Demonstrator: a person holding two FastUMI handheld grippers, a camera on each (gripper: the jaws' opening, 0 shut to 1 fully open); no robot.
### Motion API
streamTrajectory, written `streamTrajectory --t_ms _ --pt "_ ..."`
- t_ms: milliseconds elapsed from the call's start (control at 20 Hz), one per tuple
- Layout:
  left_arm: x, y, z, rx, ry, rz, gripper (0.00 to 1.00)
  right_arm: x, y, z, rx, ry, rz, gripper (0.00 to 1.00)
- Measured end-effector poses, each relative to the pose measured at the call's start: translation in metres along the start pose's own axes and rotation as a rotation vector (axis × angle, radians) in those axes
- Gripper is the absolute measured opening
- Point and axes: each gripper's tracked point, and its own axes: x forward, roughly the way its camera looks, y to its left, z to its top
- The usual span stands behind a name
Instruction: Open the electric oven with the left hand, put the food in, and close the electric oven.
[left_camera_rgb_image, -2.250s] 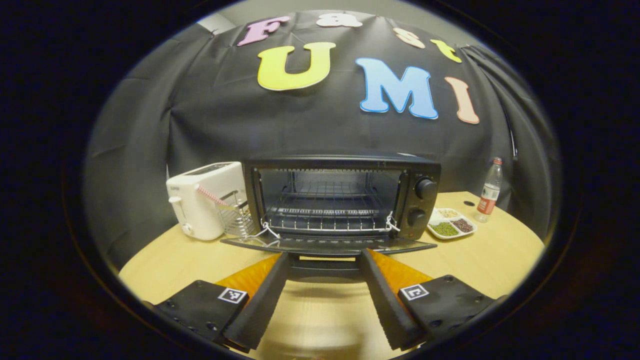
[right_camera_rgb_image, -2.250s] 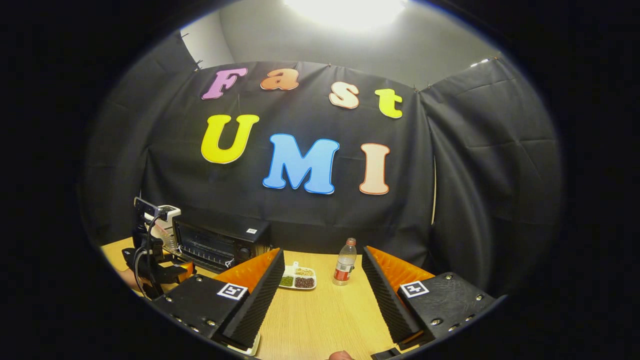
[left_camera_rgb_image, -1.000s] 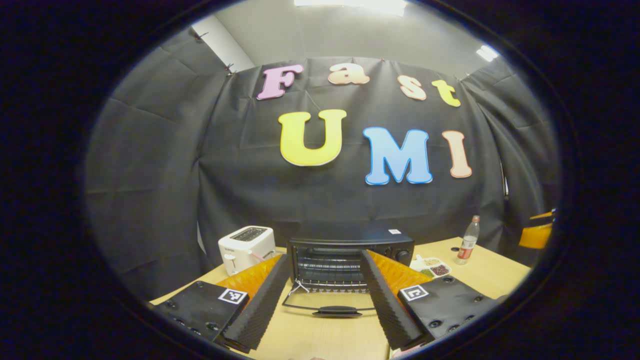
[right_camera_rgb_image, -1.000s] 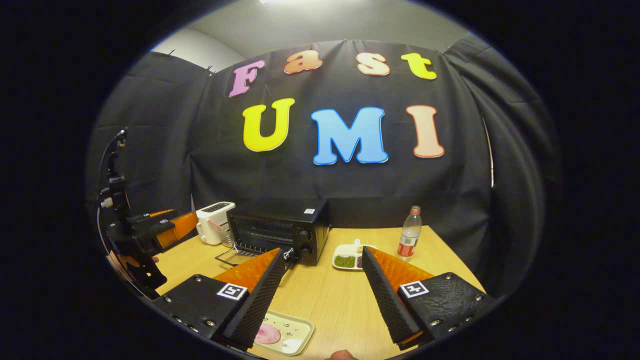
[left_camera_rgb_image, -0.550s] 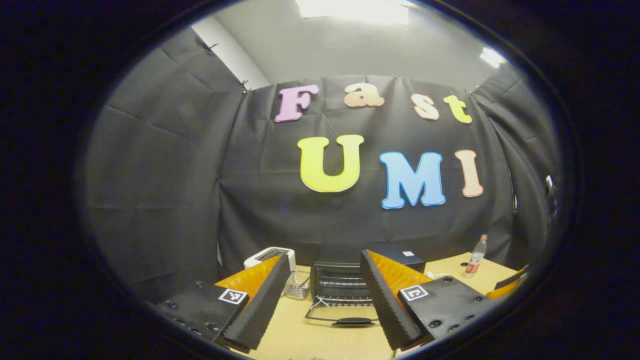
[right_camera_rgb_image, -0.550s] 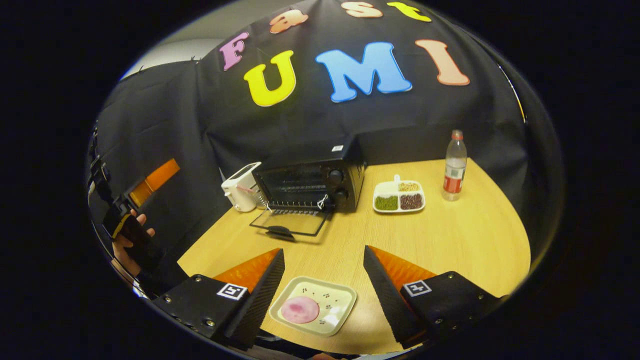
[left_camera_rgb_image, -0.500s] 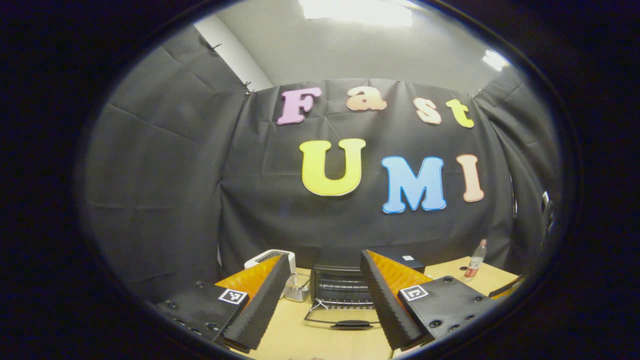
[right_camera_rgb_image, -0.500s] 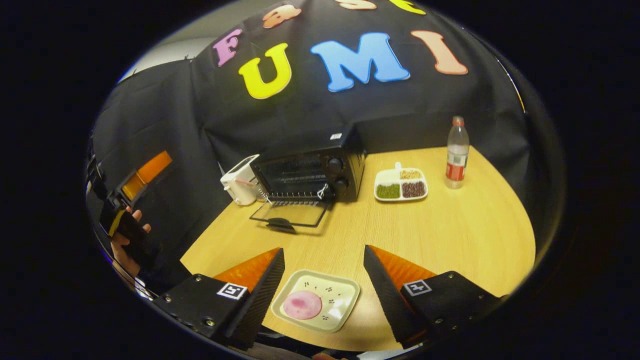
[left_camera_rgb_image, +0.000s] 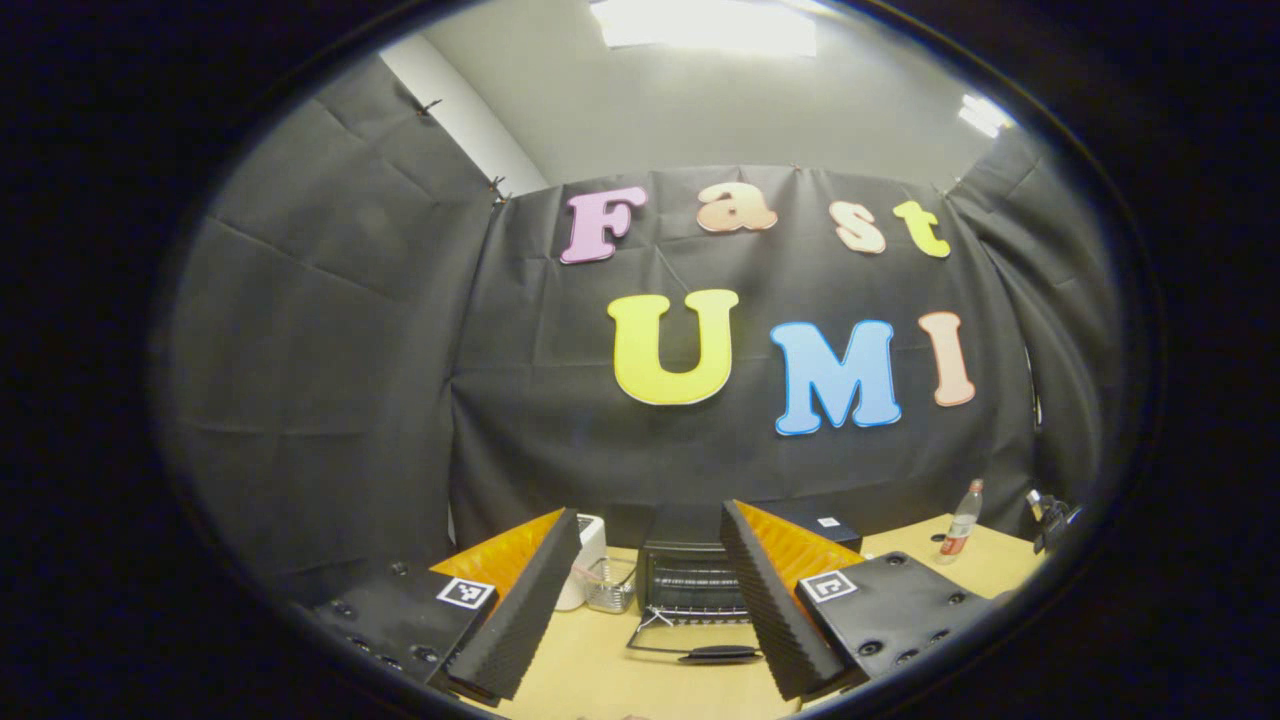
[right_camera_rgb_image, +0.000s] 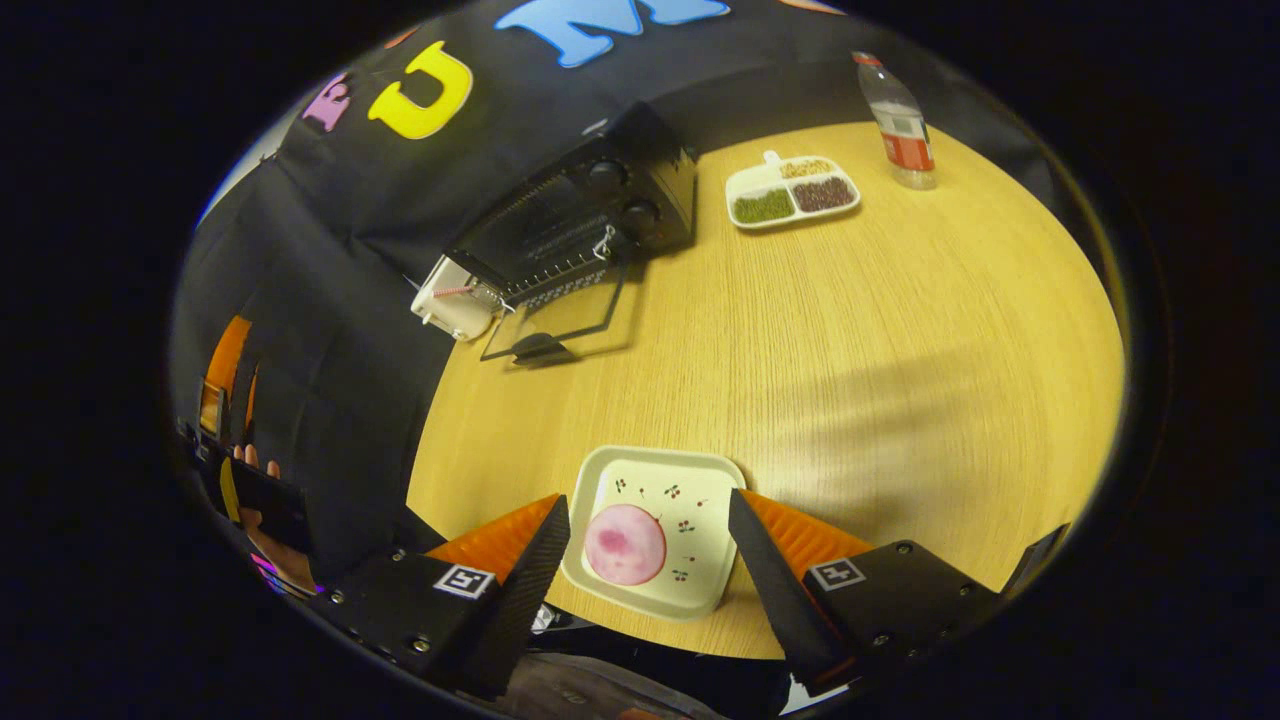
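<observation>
- Hovering above the bench's near edge, the right tool (right_camera_rgb_image: 640, 560) is spread wide over a cream plate (right_camera_rgb_image: 690, 480) carrying pink food (right_camera_rgb_image: 625, 544).
- The oven (right_camera_rgb_image: 580, 225) stands at the bench's (right_camera_rgb_image: 850, 340) far left edge, door (right_camera_rgb_image: 560, 325) dropped open.
- The left tool (left_camera_rgb_image: 645, 600) is spread, holding nothing, well back from the oven.

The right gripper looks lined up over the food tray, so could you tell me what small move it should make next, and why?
Probably lower the right gripper and close on the white tray. Its jaws are open and straddle the tray, which carries a pink round food item at the near table edge. The oven already has its door down, so the food is what remains to move.
</observation>
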Motion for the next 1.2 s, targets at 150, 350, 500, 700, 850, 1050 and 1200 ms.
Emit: streamTrajectory --t_ms 150,350,500,700,850,1050,1200 --pt "0.001 0.004 -0.007 -0.002 0.014 0.007 1.00 0.009 -0.009 -0.013 0.043 0.076 -0.009 0.97" --pt "0.002 0.010 -0.016 -0.004 0.036 0.012 1.00 0.016 -0.026 -0.033 0.074 0.202 -0.041 0.96" --pt "0.003 0.012 -0.016 0.002 0.033 0.019 1.00 0.024 -0.035 -0.046 0.097 0.261 -0.057 0.96" --pt "0.004 0.011 -0.019 -0.019 0.035 0.020 1.00 0.029 -0.040 -0.044 0.151 0.309 -0.060 0.66" --pt "0.005 0.009 -0.021 -0.025 0.036 0.016 1.00 0.031 -0.051 -0.045 0.133 0.319 -0.089 0.63" --pt "0.006 0.006 -0.028 -0.043 0.051 0.011 1.00 0.042 -0.055 -0.050 0.195 0.325 -0.043 0.18" --pt "0.005 0.008 -0.029 -0.050 0.051 0.015 1.00 0.028 -0.055 -0.045 0.229 0.305 -0.015 0.04"
